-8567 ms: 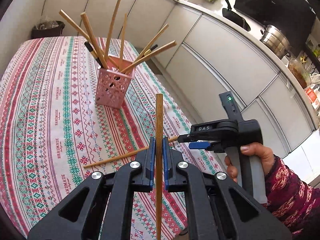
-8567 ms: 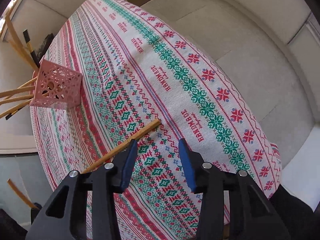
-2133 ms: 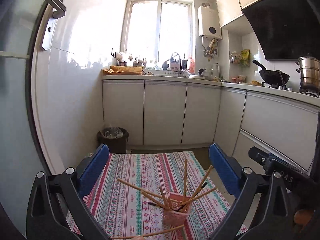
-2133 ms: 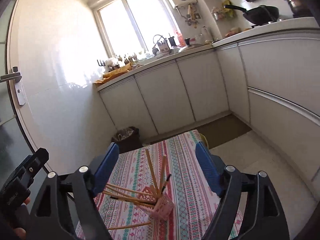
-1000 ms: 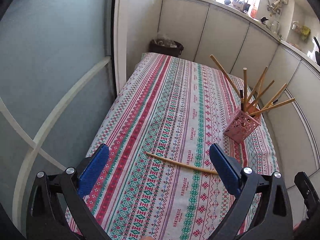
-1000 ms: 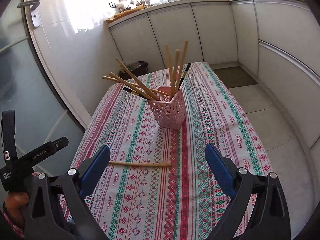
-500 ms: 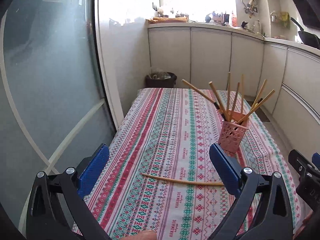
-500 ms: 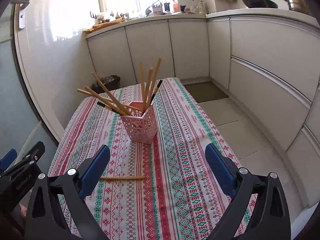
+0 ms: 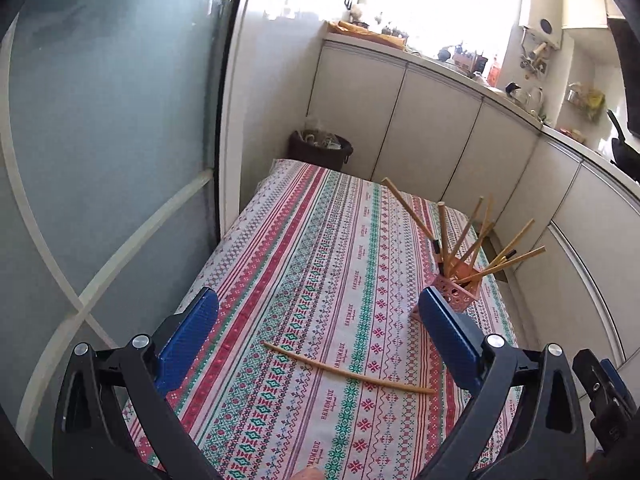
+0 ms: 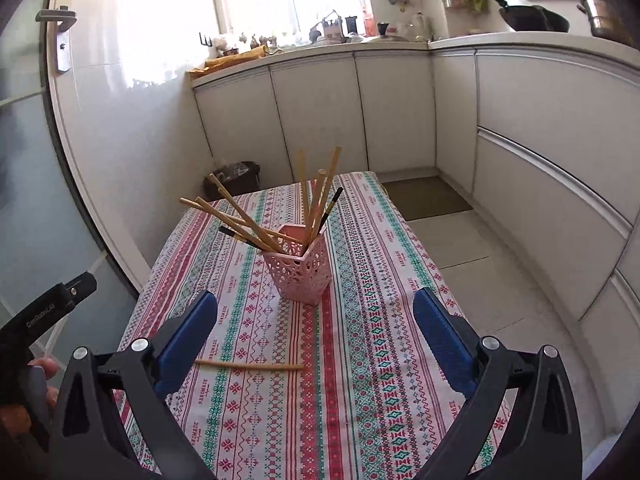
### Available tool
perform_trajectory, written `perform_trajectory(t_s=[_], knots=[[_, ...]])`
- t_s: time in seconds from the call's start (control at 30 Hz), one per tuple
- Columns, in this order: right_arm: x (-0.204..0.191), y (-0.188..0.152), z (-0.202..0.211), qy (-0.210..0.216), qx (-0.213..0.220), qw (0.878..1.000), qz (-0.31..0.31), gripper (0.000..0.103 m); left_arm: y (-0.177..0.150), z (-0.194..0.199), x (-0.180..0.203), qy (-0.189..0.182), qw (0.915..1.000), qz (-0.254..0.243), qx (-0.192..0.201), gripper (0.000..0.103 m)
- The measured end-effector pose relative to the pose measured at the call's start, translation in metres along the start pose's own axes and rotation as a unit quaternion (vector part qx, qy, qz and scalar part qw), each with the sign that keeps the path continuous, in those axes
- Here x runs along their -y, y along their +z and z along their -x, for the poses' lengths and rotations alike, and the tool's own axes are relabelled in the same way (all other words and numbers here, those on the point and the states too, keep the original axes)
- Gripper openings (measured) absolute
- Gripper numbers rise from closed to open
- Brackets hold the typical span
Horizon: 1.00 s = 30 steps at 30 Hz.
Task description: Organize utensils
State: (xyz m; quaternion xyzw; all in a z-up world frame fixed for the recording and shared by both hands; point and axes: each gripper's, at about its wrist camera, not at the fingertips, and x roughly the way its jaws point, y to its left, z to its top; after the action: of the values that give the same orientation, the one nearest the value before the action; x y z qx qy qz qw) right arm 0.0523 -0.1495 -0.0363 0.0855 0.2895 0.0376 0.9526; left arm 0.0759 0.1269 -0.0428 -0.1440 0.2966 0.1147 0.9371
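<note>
While both grippers, left gripper point(image 9: 318, 330) and right gripper point(image 10: 315, 332), hold jaws wide apart and empty, one chopstick point(image 10: 249, 365) lies on the tabletop point(image 10: 372, 360) near the pink holder point(image 10: 298, 272).

**Left tongs wide over one loose chopstick**

The left gripper point(image 9: 320, 332) hangs above the patterned tablecloth point(image 9: 304, 248), jaws spread and empty. One chopstick point(image 9: 348, 369) lies flat between and just beyond its fingertips. The pink holder point(image 9: 456, 292), chopsticks fanned, stands behind the right fingertip.
</note>
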Motion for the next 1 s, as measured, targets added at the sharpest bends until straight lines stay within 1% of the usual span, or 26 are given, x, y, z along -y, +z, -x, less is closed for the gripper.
perform_trajectory(t_s=[0.13, 0.47, 0.57, 0.63, 0.7, 0.83, 0.93, 1.0], knots=[[0.001, -0.002, -0.004, -0.006, -0.004, 1.000, -0.029, 0.096, -0.005, -0.002, 0.005, 0.025, 0.9992, -0.031, -0.006, 0.096], [-0.003, -0.001, 0.008, -0.006, -0.002, 0.999, -0.046, 0.096, -0.011, 0.001, 0.009, 0.009, 0.9987, -0.050, -0.004, 0.096], [0.003, 0.000, 0.020, -0.012, 0.001, 0.999, -0.052, 0.096, -0.014, 0.015, 0.024, 0.001, 0.9970, -0.077, 0.004, 0.096], [0.008, 0.000, 0.031, -0.026, 0.007, 0.998, -0.048, 0.096, -0.019, 0.027, 0.036, 0.012, 0.9949, -0.098, 0.019, 0.096], [0.014, 0.001, 0.045, -0.040, 0.019, 0.998, -0.048, 0.096, -0.025, 0.040, 0.043, 0.018, 0.9939, -0.105, 0.030, 0.096], [0.026, 0.000, 0.071, -0.045, 0.030, 0.997, -0.052, 0.096, -0.038, 0.059, 0.055, 0.011, 0.9941, -0.107, 0.014, 0.096], [0.030, -0.003, 0.090, -0.048, 0.040, 0.997, -0.045, 0.096, -0.045, 0.077, 0.070, 0.010, 0.9923, -0.122, 0.018, 0.096], [0.033, -0.005, 0.101, -0.050, 0.046, 0.997, -0.045, 0.096, -0.046, 0.088, 0.080, 0.000, 0.9917, -0.127, 0.018, 0.096]])
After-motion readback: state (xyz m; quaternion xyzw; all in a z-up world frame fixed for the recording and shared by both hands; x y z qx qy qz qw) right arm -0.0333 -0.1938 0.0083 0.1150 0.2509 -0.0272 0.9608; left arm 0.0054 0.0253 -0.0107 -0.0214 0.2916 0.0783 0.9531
